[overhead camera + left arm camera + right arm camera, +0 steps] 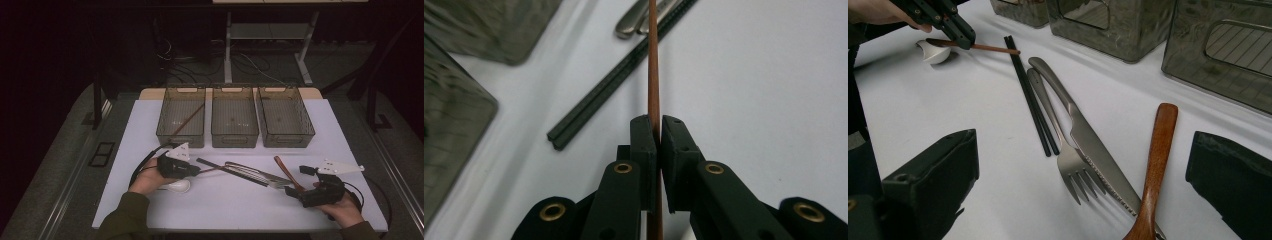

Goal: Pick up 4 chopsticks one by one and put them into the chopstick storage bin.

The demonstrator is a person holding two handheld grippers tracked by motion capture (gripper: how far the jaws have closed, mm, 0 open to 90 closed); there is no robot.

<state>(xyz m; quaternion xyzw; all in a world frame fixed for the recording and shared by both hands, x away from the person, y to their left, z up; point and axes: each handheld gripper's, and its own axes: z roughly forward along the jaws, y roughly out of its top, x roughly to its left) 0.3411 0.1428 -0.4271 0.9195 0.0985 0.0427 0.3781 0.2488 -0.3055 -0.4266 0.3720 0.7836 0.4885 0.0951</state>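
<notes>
From the high view, a white table top [320, 135] carries three smoky translucent plastic bins in a row at its far side, and the left bin [181, 116] has a thin brown stick [188, 119] lying slantwise inside it. The left gripper [198, 170], held in the person's left hand [150, 176], sits at the near left of the table with a small white ceramic spoon rest [176, 186] just beside the hand, and a slim reddish-brown wooden chopstick [214, 169] runs out from its tip toward the cutlery ahead of it. The right gripper [290, 190] is held in the right hand [345, 207] at the near right, its tip beside a brown wooden spoon handle [285, 170]. In the left gripper view, the jaws are closed tight on the wooden chopstick, which passes between the pads and runs straight ahead; just to the left of it a pair of black square-sided chopsticks [616, 80] lies on the table, angled away. In the right gripper view, the jaws stand wide apart with nothing between them; between and ahead of them lie a steel fork [1068, 155] and a steel table knife [1093, 147] side by side, the wooden spoon handle nearer the right jaw and crossing over the knife's blade, and the black chopsticks beyond the fork.
</notes>
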